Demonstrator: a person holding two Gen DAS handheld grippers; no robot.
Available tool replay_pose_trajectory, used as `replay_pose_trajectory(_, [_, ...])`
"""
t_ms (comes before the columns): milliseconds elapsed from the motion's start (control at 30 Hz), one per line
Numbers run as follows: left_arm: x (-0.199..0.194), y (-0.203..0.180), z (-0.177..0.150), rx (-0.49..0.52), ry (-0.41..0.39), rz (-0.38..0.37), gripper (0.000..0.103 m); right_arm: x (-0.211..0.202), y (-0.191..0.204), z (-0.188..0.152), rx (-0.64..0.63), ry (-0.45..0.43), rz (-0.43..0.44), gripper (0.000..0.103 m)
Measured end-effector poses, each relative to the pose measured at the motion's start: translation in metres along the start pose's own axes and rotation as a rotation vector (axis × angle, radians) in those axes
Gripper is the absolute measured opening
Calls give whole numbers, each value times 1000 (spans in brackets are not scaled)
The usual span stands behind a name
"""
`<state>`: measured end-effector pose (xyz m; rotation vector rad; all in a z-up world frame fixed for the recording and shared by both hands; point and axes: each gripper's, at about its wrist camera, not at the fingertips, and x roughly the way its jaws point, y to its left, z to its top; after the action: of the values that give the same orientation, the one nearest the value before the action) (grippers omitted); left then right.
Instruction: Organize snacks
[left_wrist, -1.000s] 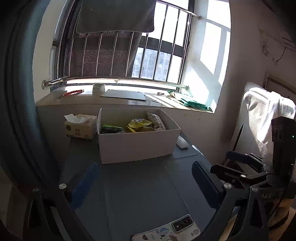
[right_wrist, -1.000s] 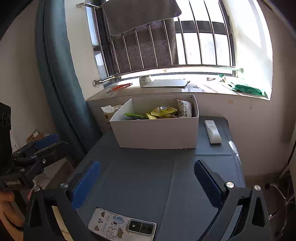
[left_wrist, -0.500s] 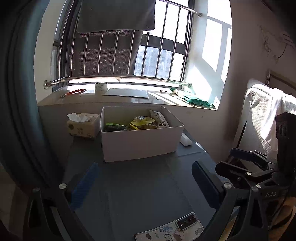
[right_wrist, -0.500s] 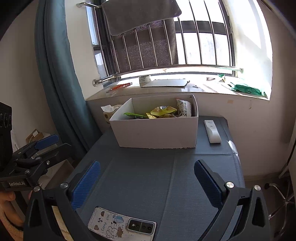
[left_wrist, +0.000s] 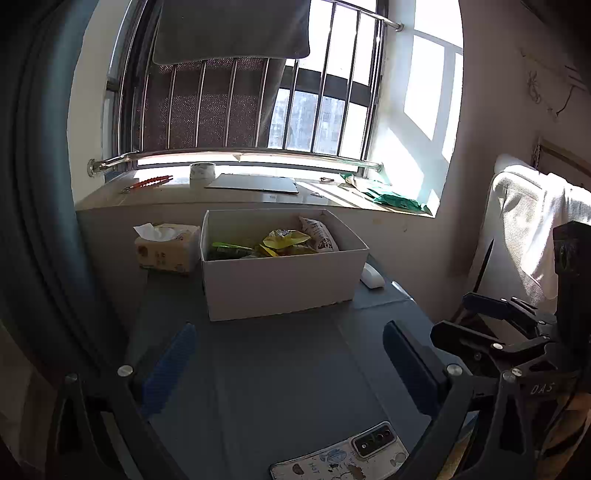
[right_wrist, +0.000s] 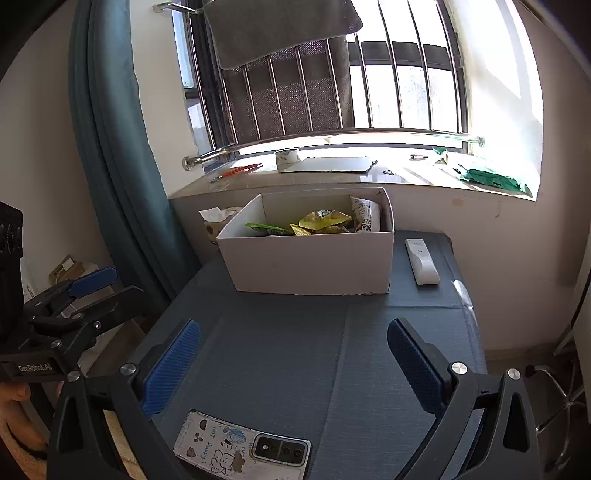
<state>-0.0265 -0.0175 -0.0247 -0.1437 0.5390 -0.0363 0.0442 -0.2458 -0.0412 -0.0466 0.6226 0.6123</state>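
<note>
Hovering over the table (right_wrist: 332, 369), we hold the left gripper (left_wrist: 288, 369) and right gripper (right_wrist: 291, 365) spread wide, both empty; the snacks (right_wrist: 321, 221) already lie in the white box (right_wrist: 310, 266), so we should judge the sorting done and keep clear of the phone (right_wrist: 243, 450)

Plain white cardboard box (right_wrist: 310, 266) holds yellow and green snack packets (right_wrist: 323, 219); cartoon-printed white phone case (right_wrist: 236, 448) lies on grey-blue tabletop (right_wrist: 295, 354).

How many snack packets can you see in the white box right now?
3 visible in the white cardboard box: green packet at left, yellow packet in the middle, white printed packet at right. More may lie underneath.
</note>
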Motion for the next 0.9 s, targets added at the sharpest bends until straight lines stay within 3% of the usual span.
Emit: replay_pose_trajectory(900, [2,1,-2,-1,11,-4,103,1,1,-2,7,8,27,103])
